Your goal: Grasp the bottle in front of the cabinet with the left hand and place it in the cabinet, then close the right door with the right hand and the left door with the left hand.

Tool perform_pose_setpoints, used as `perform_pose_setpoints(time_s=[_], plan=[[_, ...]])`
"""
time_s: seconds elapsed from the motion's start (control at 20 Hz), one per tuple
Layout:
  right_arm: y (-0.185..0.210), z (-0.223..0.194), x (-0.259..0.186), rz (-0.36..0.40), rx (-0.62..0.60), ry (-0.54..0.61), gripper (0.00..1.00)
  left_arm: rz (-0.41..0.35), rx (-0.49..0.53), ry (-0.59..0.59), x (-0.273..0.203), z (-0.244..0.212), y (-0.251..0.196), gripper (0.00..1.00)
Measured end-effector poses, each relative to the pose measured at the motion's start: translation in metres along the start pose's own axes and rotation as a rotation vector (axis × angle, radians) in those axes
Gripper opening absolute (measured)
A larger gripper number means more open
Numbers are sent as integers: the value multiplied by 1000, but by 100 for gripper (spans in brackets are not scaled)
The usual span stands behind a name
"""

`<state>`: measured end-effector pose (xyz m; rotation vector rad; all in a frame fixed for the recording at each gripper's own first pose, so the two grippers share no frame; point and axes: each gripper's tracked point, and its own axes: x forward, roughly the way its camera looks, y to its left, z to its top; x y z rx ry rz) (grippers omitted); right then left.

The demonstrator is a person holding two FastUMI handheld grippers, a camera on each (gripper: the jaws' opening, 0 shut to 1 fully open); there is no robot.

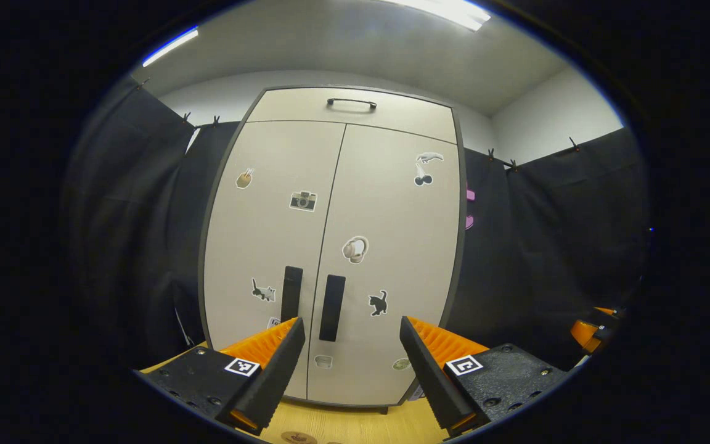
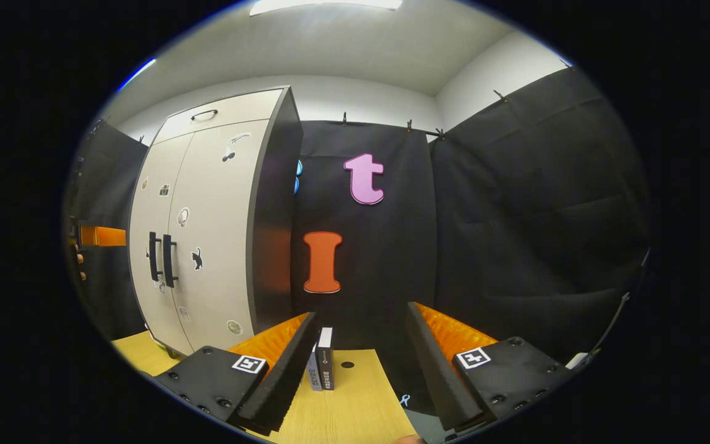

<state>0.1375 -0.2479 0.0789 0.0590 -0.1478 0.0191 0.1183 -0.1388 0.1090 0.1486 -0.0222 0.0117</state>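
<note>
Left gripper view: the cabinet (image 1: 330, 246) stands on the table (image 1: 355, 425) with the left door (image 1: 269, 246) and the right door (image 1: 392, 246) both flush, their dark vertical handles (image 1: 332, 307) side by side at the centre seam. The left gripper (image 1: 352, 364) faces the doors head-on, its fingers (image 1: 281, 364) spread wide with nothing between them, apart from the door face. The bottle lies in no visible spot; with the doors shut it is judged to be inside the cabinet, though this cannot be confirmed.

Right gripper view: the right gripper (image 2: 361, 364) points past the cabinet's dark side panel (image 2: 275, 216) toward the booth wall, fingers (image 2: 287, 364) likewise wide apart and empty. A small dark box (image 2: 324, 367) stands on the table just beyond them.

Judgement: all three steps appear complete, the task being at its end. The next move calls only for drawing both grippers clear without catching the handles.
</note>
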Motion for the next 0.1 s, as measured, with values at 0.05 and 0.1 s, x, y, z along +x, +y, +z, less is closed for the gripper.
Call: perform_pose_setpoints(time_s=[0.05, 0.1], plan=[[-2, -1, 1, -4, 3, 0, 96, -2, 2, -1, -1, 1, -2, 95], [-4, -1, 2, -4, 3, -2, 96, -4, 3, -2, 1, 1, -3, 95]])
